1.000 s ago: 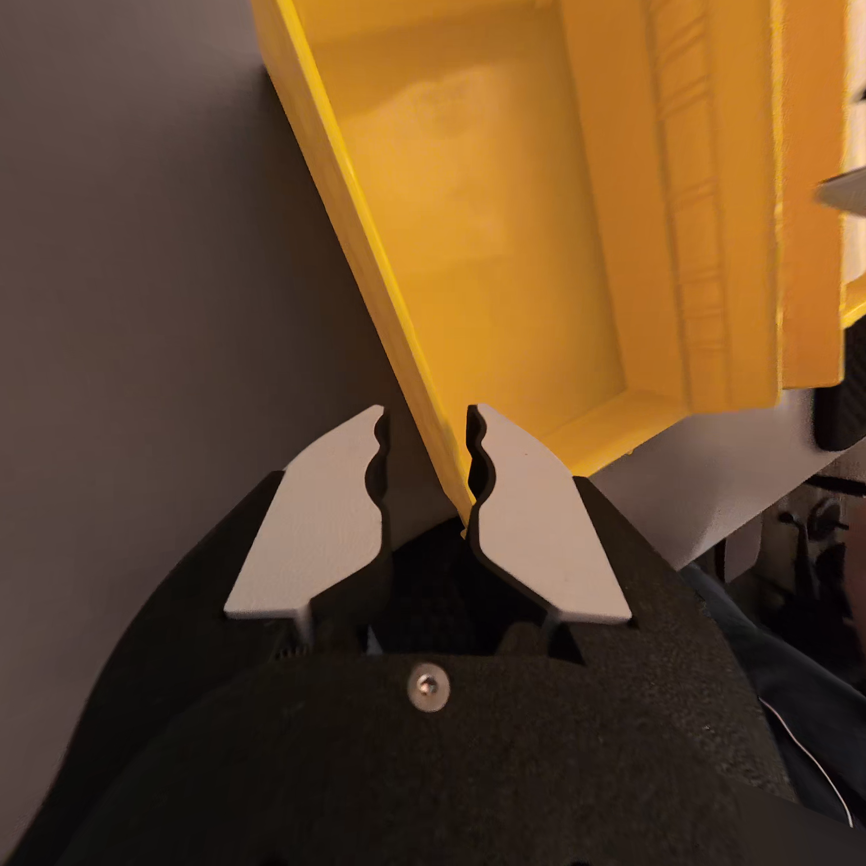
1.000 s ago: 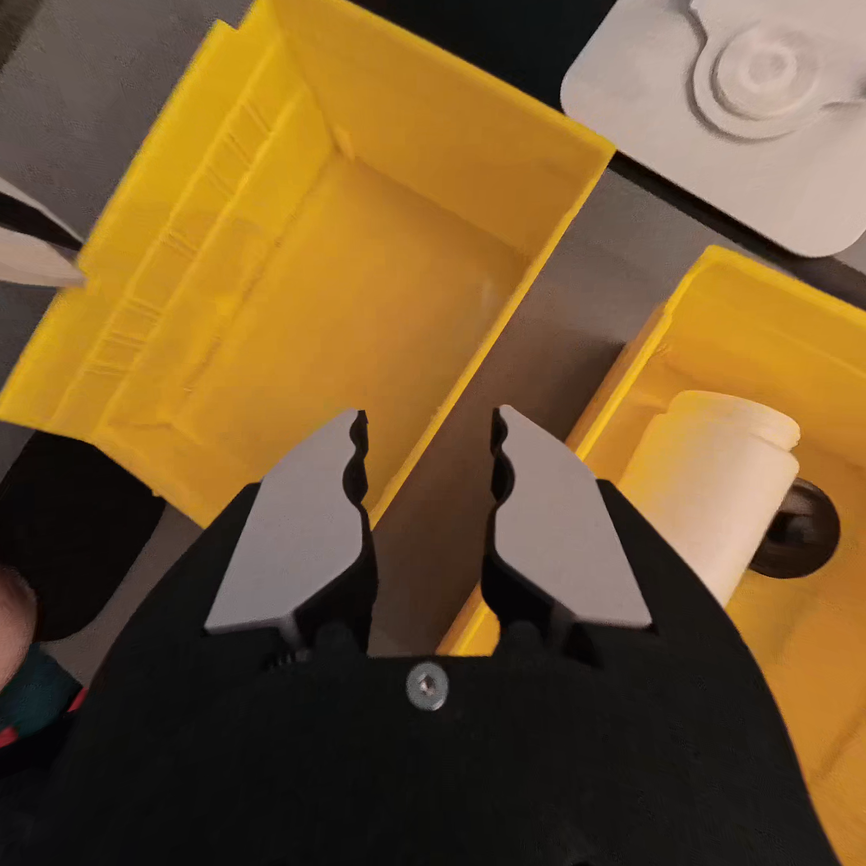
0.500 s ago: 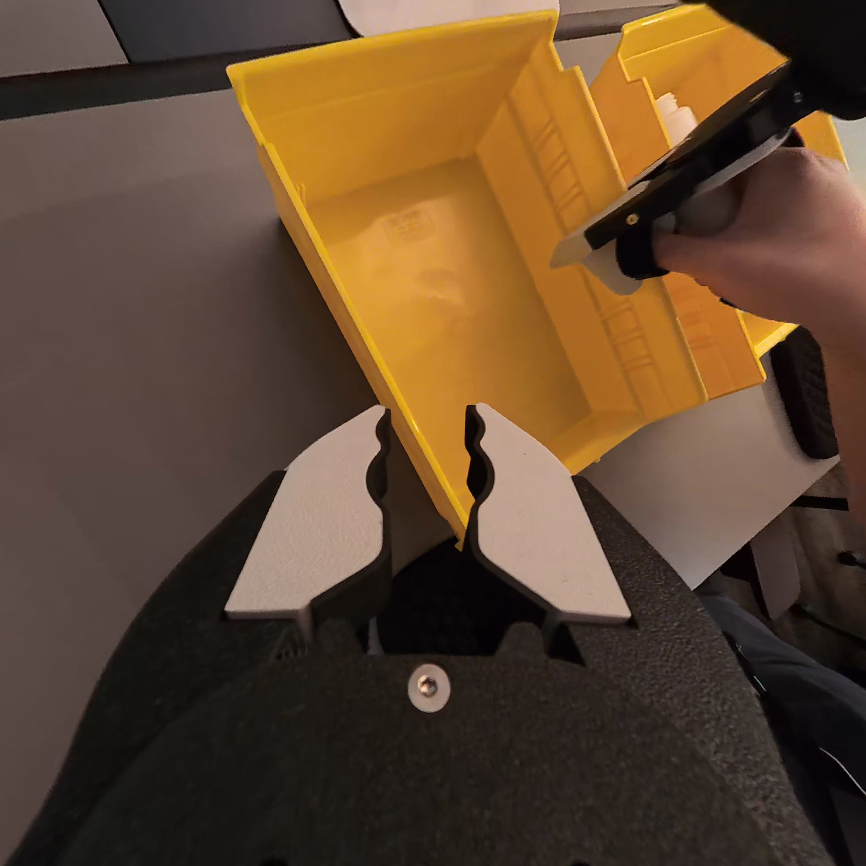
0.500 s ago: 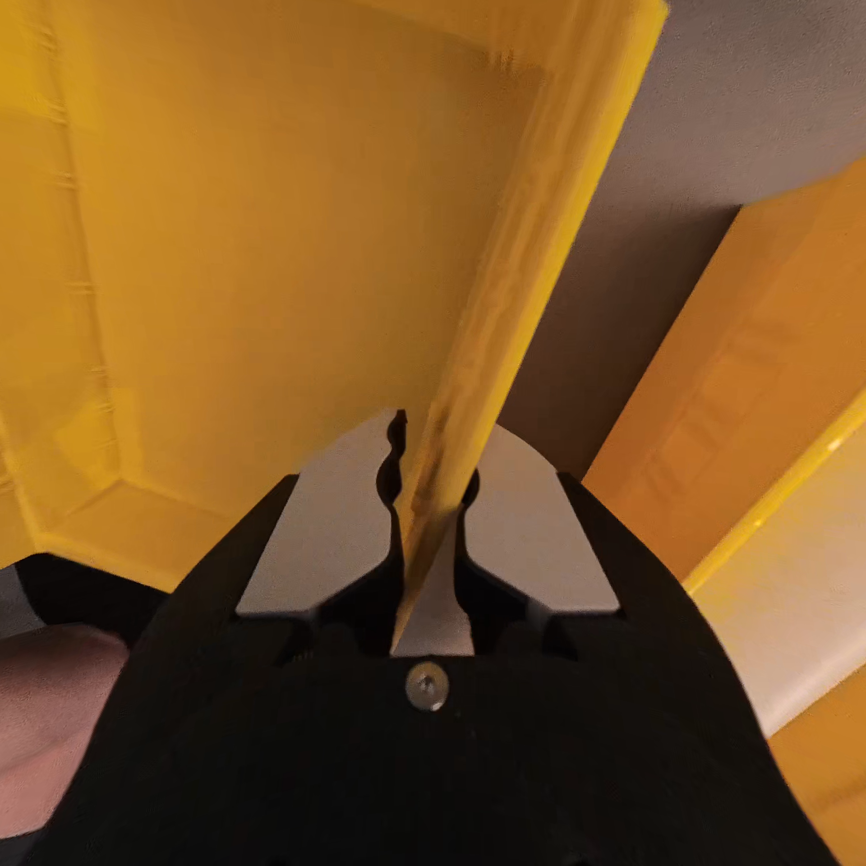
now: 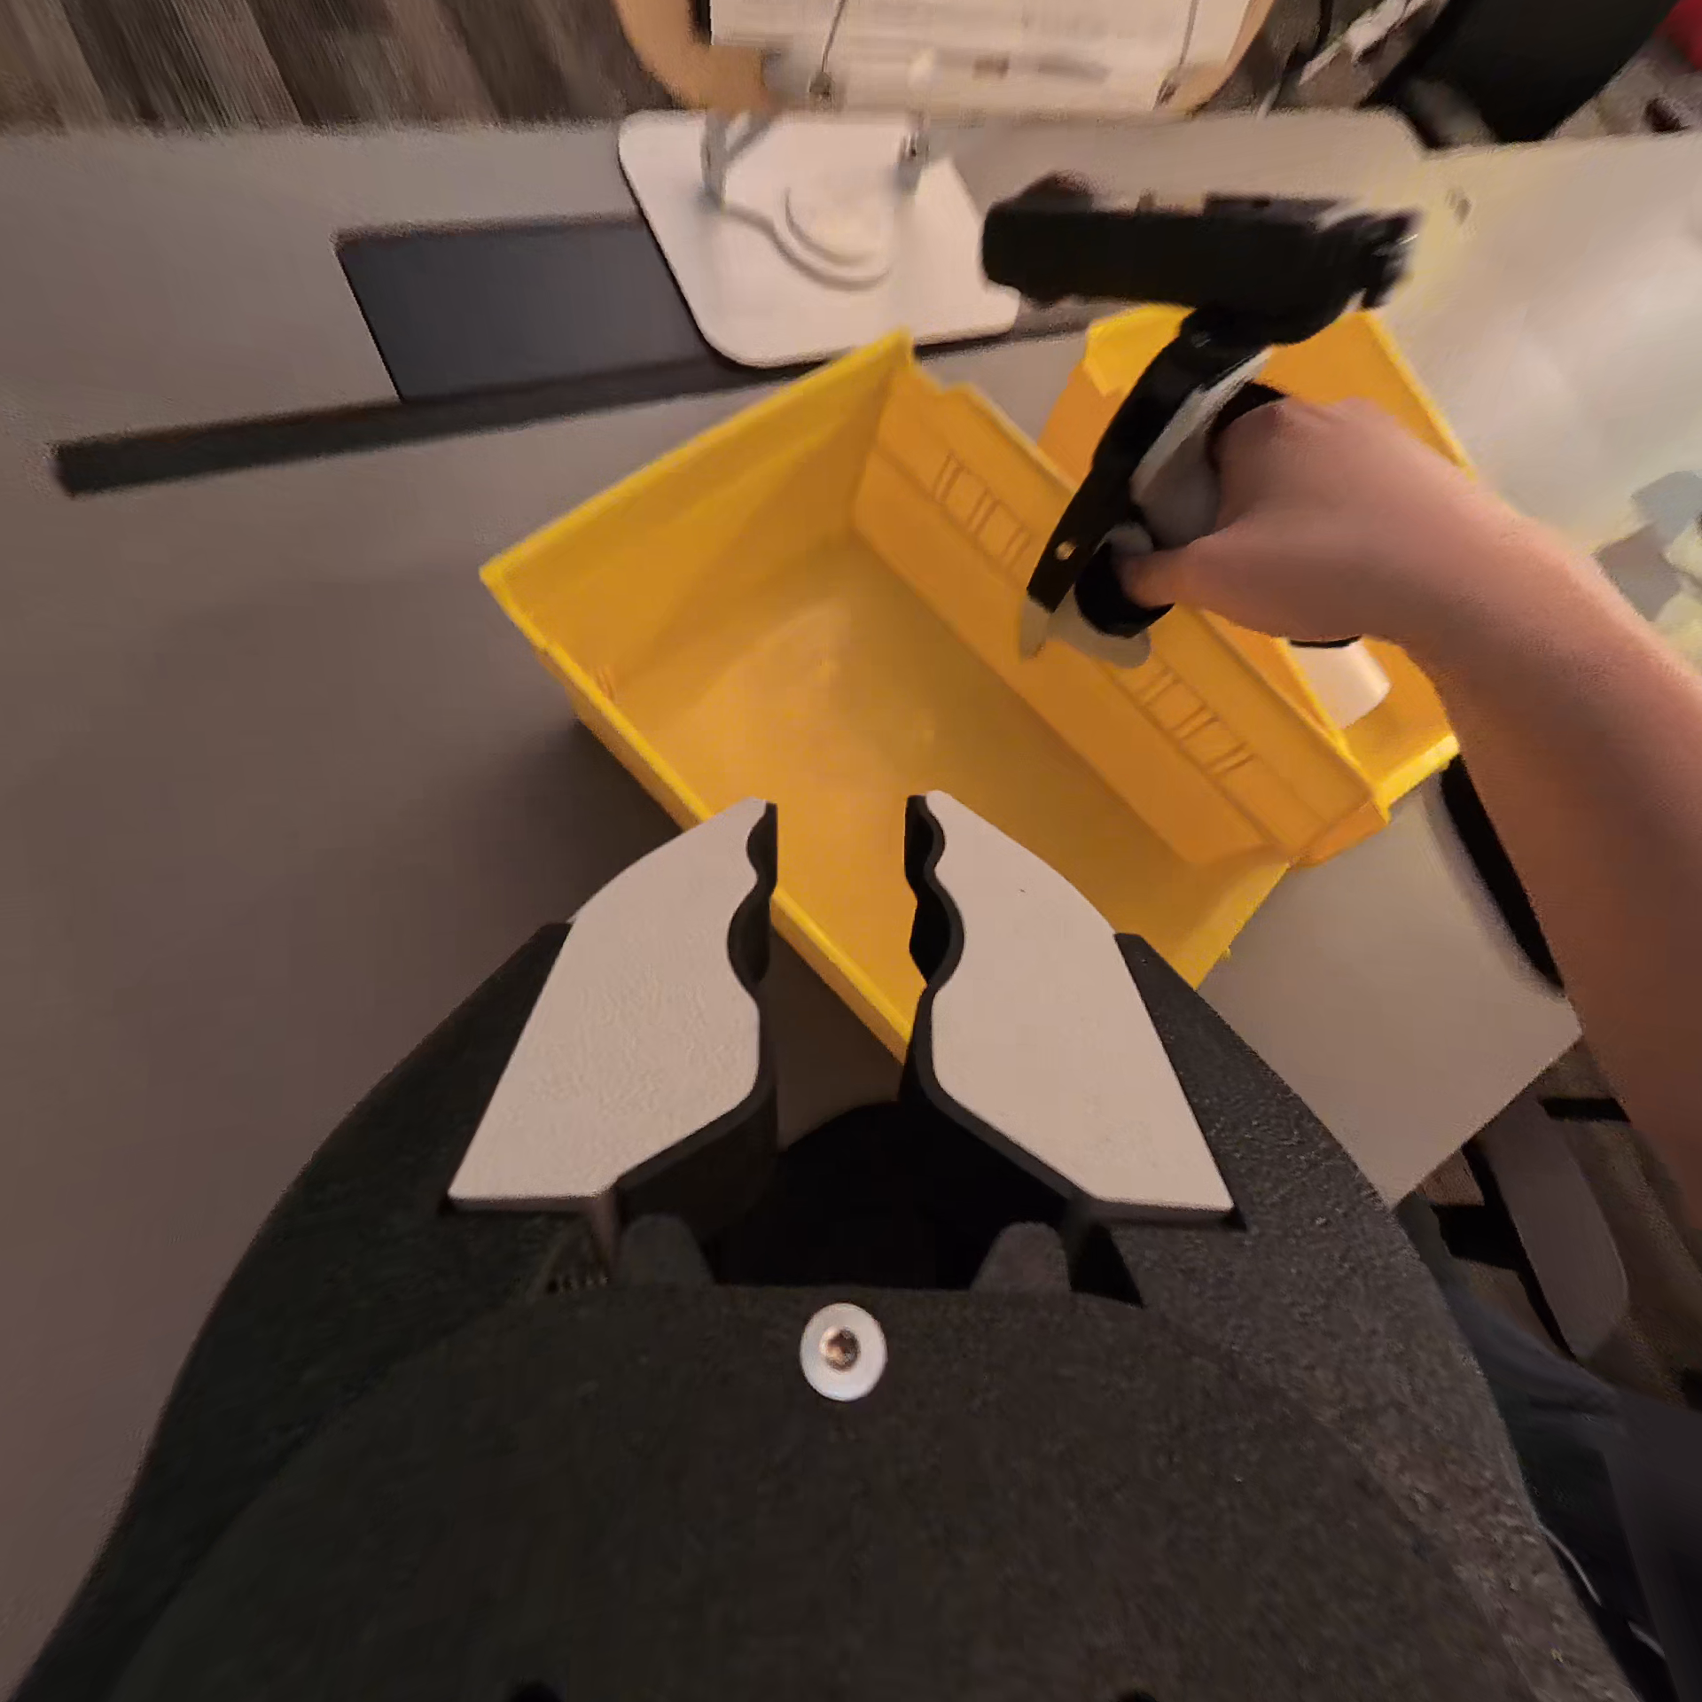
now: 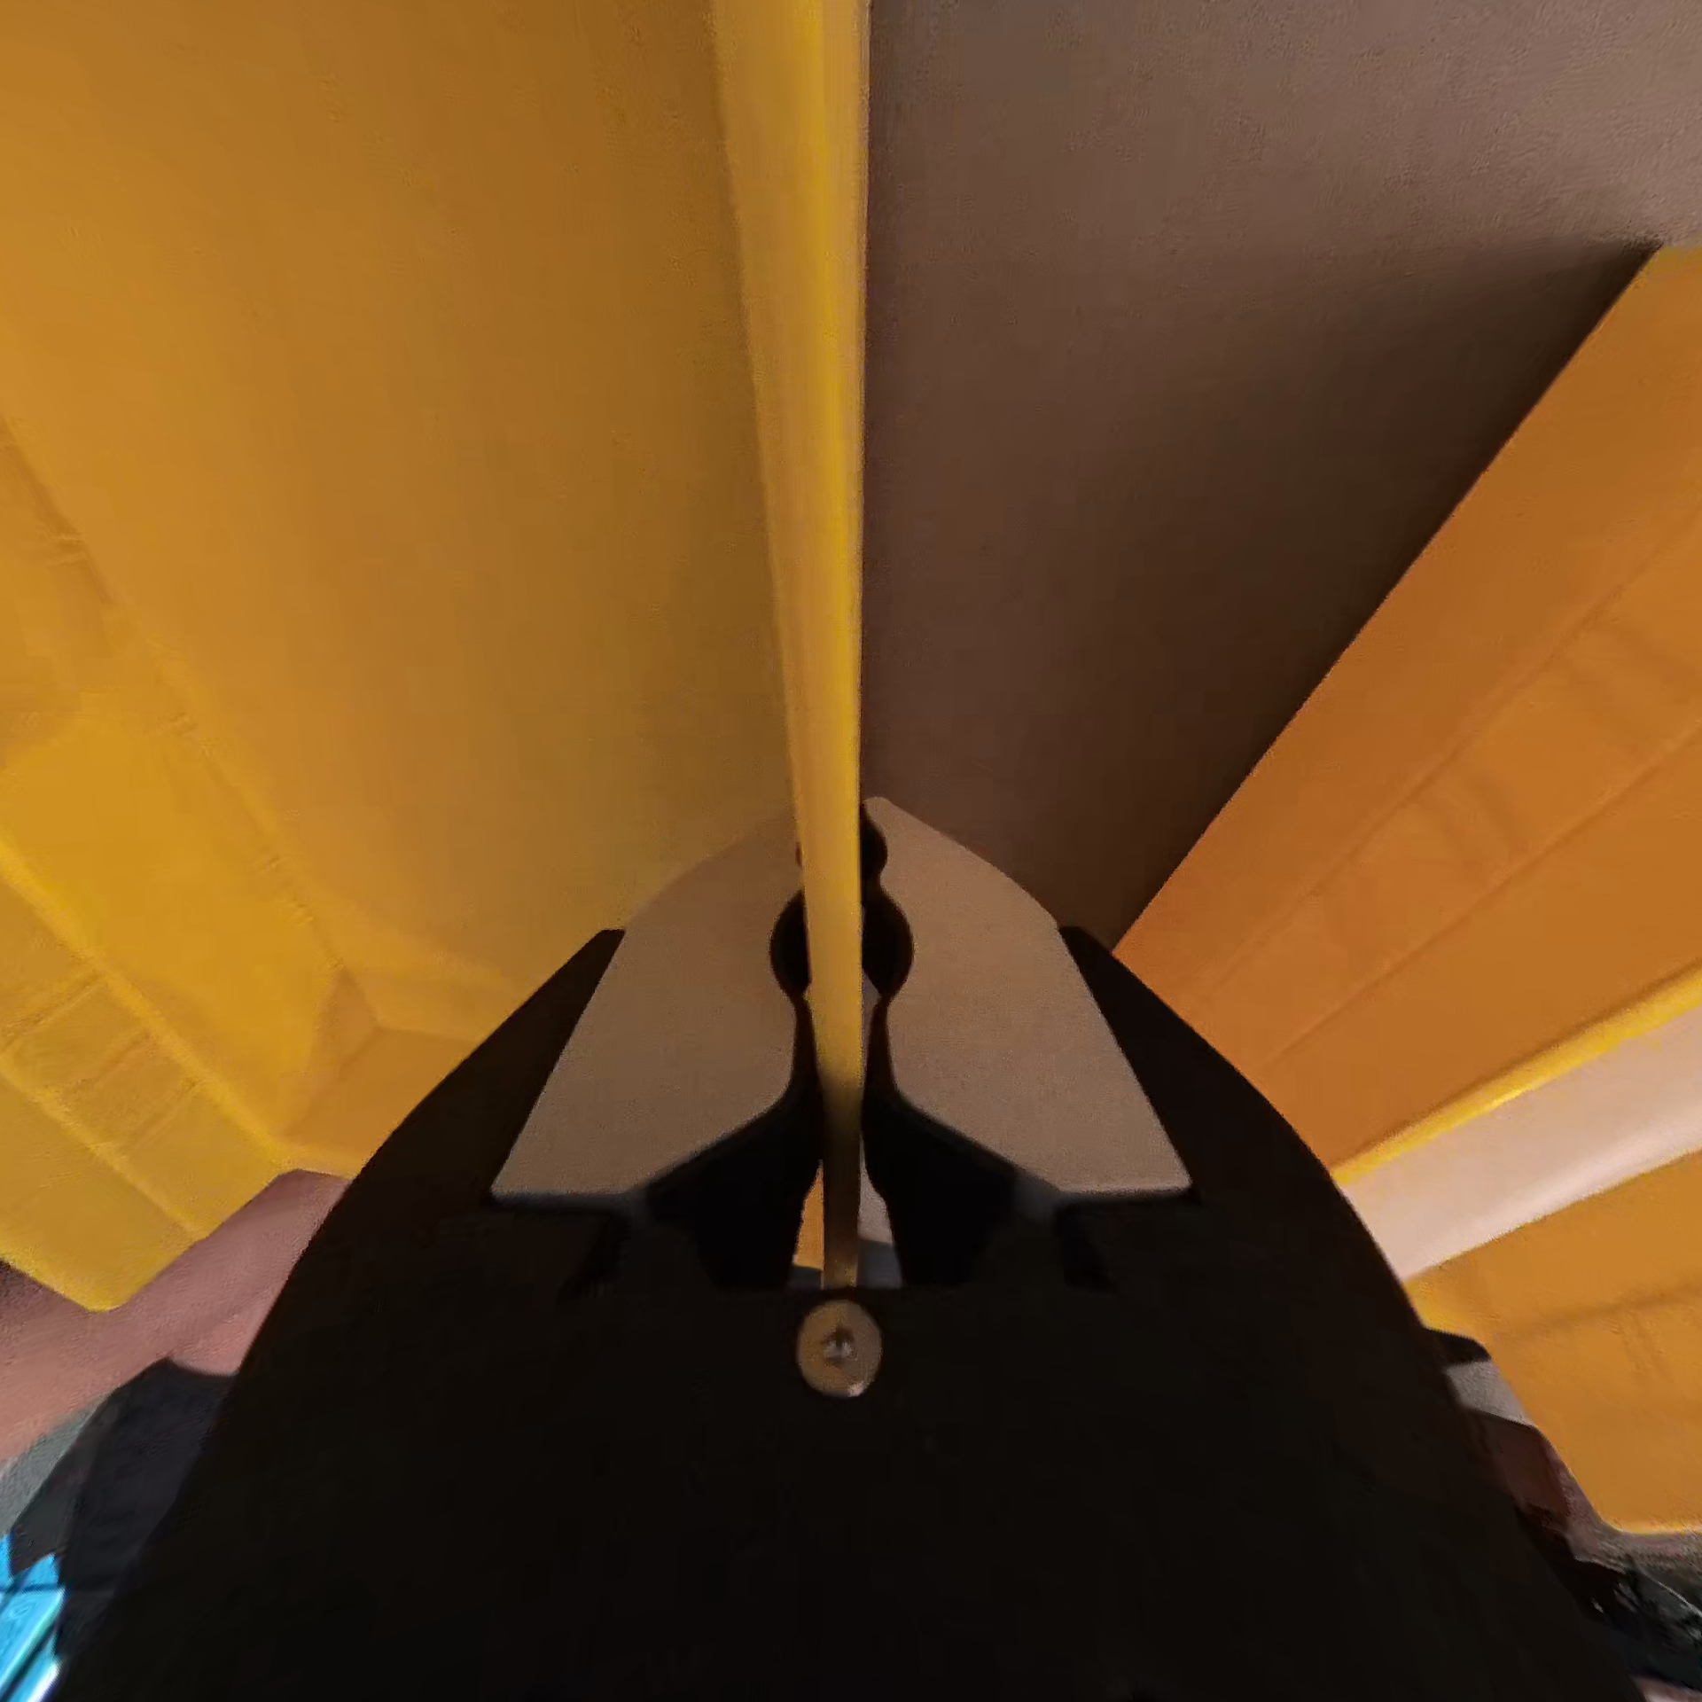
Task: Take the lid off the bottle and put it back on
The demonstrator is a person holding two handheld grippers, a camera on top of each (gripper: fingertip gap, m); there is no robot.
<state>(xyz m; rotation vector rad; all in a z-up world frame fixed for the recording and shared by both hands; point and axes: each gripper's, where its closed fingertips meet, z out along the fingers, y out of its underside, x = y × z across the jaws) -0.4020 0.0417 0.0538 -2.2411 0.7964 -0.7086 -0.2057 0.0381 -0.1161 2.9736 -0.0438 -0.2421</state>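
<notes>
Yellow plastic bins filled both views. Left wrist view: left gripper [image 5: 840, 884] hung over the near wall of the empty bin [image 5: 829, 700], jaws a narrow gap apart, holding nothing. Right gripper [image 5: 1068, 635] sat on that bin's far wall, a hand [image 5: 1308, 543] on its grip. Second bin [image 5: 1381, 387] stood just behind; the bottle [image 5: 1345, 686] lay in it, only a pale sliver visible past the hand. Lid not visible here, so can't tell if it's on. Grey table [image 5: 276, 737] underneath, white stand base [image 5: 810, 239] further back.

Right wrist view: right gripper [image 6: 833, 884] was clamped on the empty bin's thin wall [image 6: 810, 460]; second bin [image 6: 1437, 737] off to the right, bottle out of frame.

My read: setup only, bin positioning; lid work not started. Next needs the wall released and a gripper reaching for the bottle.
</notes>
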